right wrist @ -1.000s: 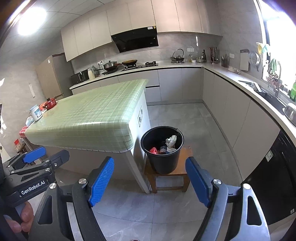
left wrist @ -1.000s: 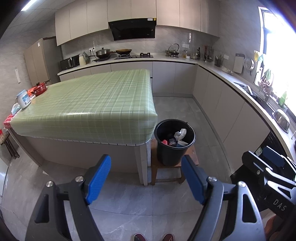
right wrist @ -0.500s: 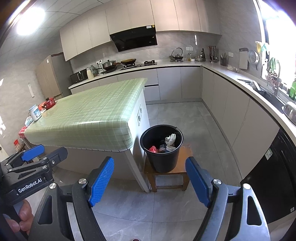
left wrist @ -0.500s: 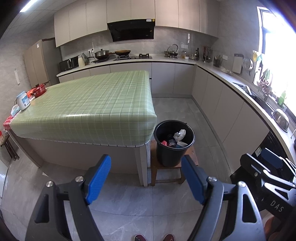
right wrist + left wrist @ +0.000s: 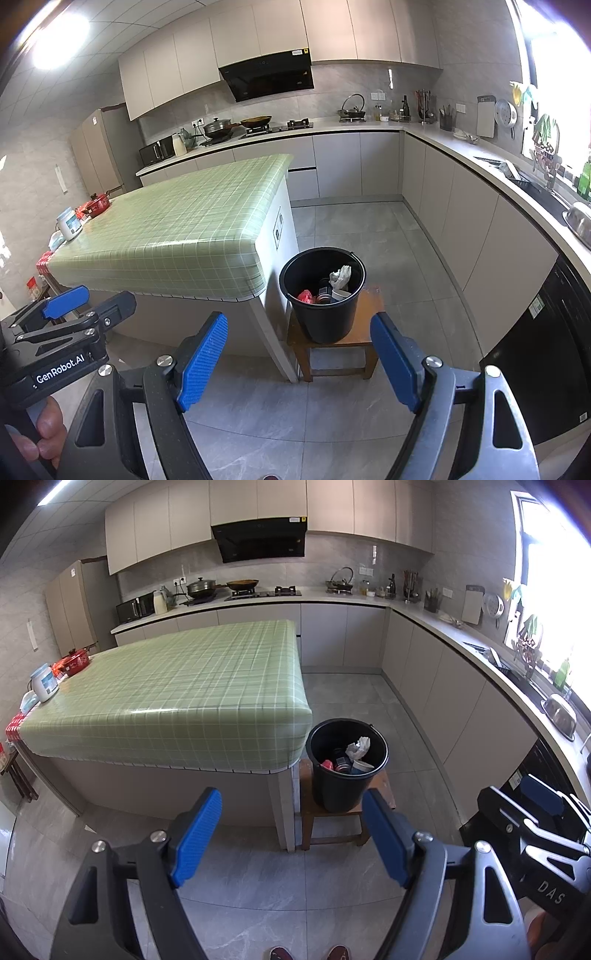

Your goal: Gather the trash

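both grippers are hanging out over the grey stone-look floor tiles, facing the island. the left gripper [image 5: 291, 834] is showing its ribbed blue pads spread wide on black metal arms, nothing between them. the right gripper [image 5: 299, 360] is sitting the same way, fingers wide apart and gripping nothing. the bin [image 5: 347, 764], a round black plastic bucket with a thin wire handle, is standing on a small square wooden stool [image 5: 380, 786] just beside the corner of the island [image 5: 177, 698]. the trash is lying inside it: a crumpled white paper [image 5: 357, 746], a red wrapper [image 5: 327, 764], a paper cup [image 5: 361, 765] and what is looking like a can, hard to tell in the shadow. the island is wearing a glossy green checked cloth, its corners rounded and shining. a red pot [image 5: 74, 661] and a white jar [image 5: 44, 682] are sitting at its far left edge.
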A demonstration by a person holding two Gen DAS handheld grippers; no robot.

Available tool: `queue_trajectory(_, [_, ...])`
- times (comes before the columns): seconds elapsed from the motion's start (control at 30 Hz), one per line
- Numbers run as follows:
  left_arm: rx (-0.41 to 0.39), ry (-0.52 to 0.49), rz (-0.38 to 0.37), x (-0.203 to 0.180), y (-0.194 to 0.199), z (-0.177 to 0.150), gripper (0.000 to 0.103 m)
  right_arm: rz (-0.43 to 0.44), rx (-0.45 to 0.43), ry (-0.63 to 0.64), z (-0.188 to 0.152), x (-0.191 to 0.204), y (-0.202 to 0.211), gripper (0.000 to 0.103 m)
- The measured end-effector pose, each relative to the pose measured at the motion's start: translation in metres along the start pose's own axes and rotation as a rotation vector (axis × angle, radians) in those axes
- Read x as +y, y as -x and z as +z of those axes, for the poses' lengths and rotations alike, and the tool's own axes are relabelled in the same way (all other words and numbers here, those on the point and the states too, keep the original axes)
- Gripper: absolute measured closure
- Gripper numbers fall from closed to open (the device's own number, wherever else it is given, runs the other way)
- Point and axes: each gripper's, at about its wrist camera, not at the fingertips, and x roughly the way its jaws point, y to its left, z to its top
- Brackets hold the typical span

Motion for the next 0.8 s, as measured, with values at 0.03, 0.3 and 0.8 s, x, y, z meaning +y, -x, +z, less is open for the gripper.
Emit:
queue_trajectory(0.03, [0.000, 0.000, 0.000, 0.000, 0.000, 0.000, 0.023, -0.002, 0.000, 0.001, 0.000, 0.000, 0.000, 0.022])
queue_trajectory(0.3, [0.005, -0.001, -0.001, 0.001, -0.001, 0.001, 0.023, -0.003, 0.005, -0.001, 0.000, 0.001, -0.002, 0.022])
queue_trajectory(0.8, [-0.008, 0.011, -0.042, 0.011, -0.006, -0.001, 0.022, -0.011, 0.013, -0.004, -0.004, 0.000, -0.008, 0.022])
